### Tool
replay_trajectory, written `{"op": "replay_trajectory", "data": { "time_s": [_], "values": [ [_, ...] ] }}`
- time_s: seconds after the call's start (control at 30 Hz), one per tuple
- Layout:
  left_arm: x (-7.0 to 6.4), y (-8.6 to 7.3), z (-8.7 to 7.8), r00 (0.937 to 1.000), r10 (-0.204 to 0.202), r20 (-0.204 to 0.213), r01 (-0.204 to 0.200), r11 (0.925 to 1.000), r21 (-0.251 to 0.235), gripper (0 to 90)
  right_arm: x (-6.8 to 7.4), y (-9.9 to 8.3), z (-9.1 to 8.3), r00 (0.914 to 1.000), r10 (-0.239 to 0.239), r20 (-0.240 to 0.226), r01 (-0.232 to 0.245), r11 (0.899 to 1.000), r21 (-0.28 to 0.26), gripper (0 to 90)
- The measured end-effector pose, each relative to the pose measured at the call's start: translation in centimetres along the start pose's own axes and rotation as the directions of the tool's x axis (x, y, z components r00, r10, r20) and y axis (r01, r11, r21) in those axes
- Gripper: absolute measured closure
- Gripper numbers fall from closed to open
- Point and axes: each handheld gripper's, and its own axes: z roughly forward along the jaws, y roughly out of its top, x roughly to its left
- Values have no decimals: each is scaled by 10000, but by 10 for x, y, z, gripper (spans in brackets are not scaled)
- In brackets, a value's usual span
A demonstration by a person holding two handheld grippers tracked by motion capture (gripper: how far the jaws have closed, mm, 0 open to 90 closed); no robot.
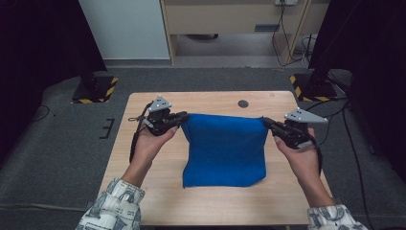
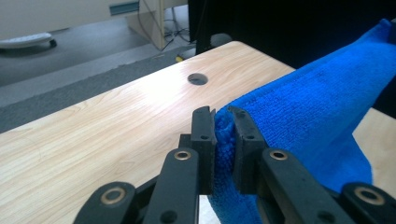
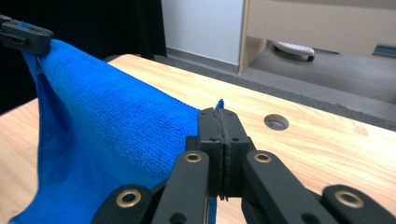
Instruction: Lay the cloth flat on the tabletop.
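- Between the two grippers: blue cloth stretched taut, top edge running straight from left gripper to right gripper.
- Left gripper clamped on one top corner; right gripper pinched tight on the other, fabric barely poking out.
- Cloth hangs down from both, lower edge resting on the tabletop on the person's side.
- Both hands equally placed; next move likely turns on that edge line, lowering forward or folding.

Lab: hazard-striped stand bases
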Motion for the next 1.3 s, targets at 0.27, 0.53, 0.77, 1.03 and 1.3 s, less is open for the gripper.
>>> {"op": "replay_trajectory", "data": {
  "time_s": [0.27,0.53,0.77,1.03,1.3],
  "values": [
    [17,-8,41,9992,-186,-365,203,9987,470,813,-26,-15,40,9982,511,319,-524,9977,434,897],
    [31,-22,75,9968,-80,-796,166,9940,1078,813,-43,-31,75,9960,746,484,-789,9923,956,897],
    [40,-25,83,9944,-119,-1048,245,9925,1195,813,-46,-34,91,9959,721,549,-778,9910,1089,897],
    [44,-16,84,9926,-95,-1209,239,9927,1183,812,-45,-29,97,9951,725,678,-797,9907,1106,897],
    [49,-11,89,9915,-26,-1303,199,9911,1319,807,-44,-24,98,9944,685,801,-772,9908,1114,897]
  ]
}}
